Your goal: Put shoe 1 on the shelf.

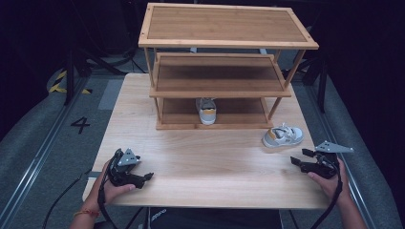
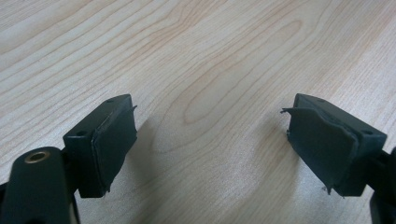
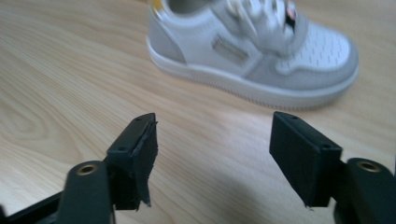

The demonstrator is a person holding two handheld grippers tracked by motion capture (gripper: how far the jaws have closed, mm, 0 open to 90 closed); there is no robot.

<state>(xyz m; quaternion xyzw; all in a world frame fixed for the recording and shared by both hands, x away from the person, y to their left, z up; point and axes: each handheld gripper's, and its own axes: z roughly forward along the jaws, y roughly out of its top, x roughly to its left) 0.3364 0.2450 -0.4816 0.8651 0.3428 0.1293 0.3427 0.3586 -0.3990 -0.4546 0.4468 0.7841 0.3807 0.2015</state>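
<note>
Step in hand, as judged: the approach to the loose shoe [image 1: 282, 136], before any grasp. It stands on the table [image 1: 200, 162] at about 11 o'clock from the right gripper [image 1: 297, 158], near it but apart, outside the rack [image 1: 224, 71]. That gripper's jaws are spread wide with nothing between them. The left gripper [image 1: 149, 177], at the table's 7 o'clock, is likewise wide open and empty over bare wood. The rack's bottom shelf holds one matching shoe [image 1: 206, 110]; the middle and top shelves are bare. Next move calls for advancing the right jaws astride the loose shoe and closing.
</note>
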